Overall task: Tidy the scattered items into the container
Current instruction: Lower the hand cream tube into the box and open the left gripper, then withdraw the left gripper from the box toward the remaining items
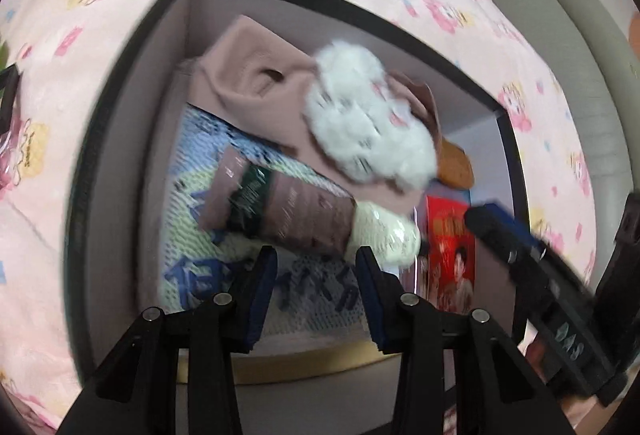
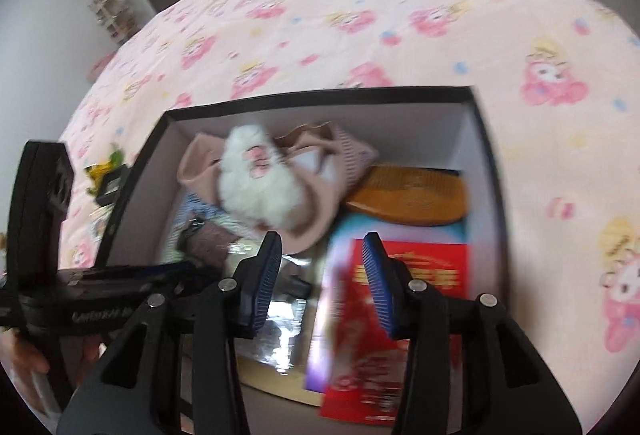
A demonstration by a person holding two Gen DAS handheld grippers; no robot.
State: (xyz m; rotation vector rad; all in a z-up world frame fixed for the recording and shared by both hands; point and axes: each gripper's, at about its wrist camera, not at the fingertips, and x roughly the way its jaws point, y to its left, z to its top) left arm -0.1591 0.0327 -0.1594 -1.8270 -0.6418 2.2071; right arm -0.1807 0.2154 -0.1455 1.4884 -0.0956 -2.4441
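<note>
Both grippers hang over the box [image 2: 478, 139], pointing down into it, presumably for drop-offs. Left gripper [image 1: 316, 267]: jaws apart, empty; brown tube [image 1: 276, 207] lies just past the tips at 12 o'clock. Right gripper [image 2: 320, 255]: jaws apart, nothing pinched, above the red packet [image 2: 416, 271]. Farther in: white fluffy slipper [image 2: 260, 183] on pink cloth [image 1: 248, 91], wooden comb [image 2: 412, 195] at 1 o'clock. A few items still on the bedspread [image 2: 360, 15] at 9 o'clock.

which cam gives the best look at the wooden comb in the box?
Right wrist. The wooden comb shows nearly whole there, lying by the box's far right corner, only its left end tucked under the pink cloth. Left wrist shows just one rounded end, the rest hidden behind the white plush.
</note>
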